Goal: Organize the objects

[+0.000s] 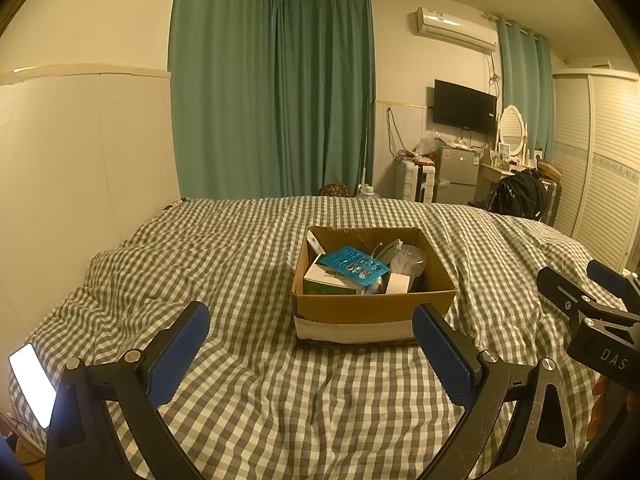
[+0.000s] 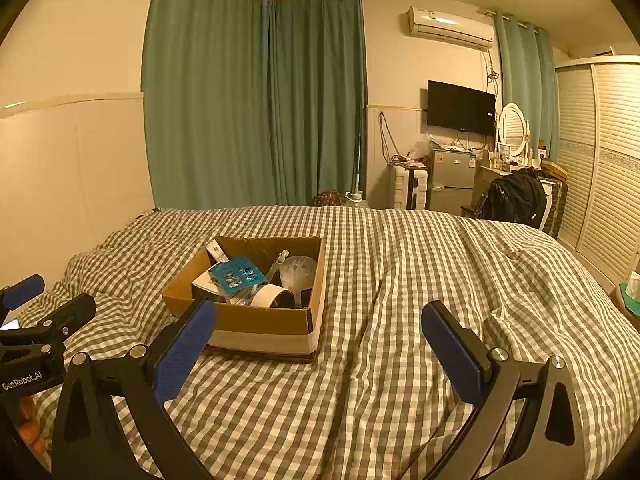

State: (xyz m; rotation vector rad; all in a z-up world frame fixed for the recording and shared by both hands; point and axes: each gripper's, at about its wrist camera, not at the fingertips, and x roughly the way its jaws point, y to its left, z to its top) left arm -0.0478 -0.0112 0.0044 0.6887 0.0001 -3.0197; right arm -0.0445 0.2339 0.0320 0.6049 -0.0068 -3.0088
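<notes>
A brown cardboard box [image 1: 374, 308] sits on the checked bed cover [image 1: 240, 248], and it is full of small things. On top lies a blue card of pills [image 1: 356, 267], leaning on a green and white box [image 1: 330, 280]. Beside them are a white roll of tape [image 2: 269, 295] and a clear plastic cup [image 2: 298, 272]. No small things lie loose on the cover around the box, so the things may already be put away, or they may be waiting to be taken out. The left gripper [image 1: 310, 354] has its two blue fingers wide apart and holds nothing. The right gripper [image 2: 318, 348] is the same, wide apart and empty. The box is straight ahead of the left gripper, a bit to its right. From the right gripper the box lies ahead and off to the left. I think the left gripper is the nearer one. The box's long side runs across the bed in front of the left gripper.
</notes>
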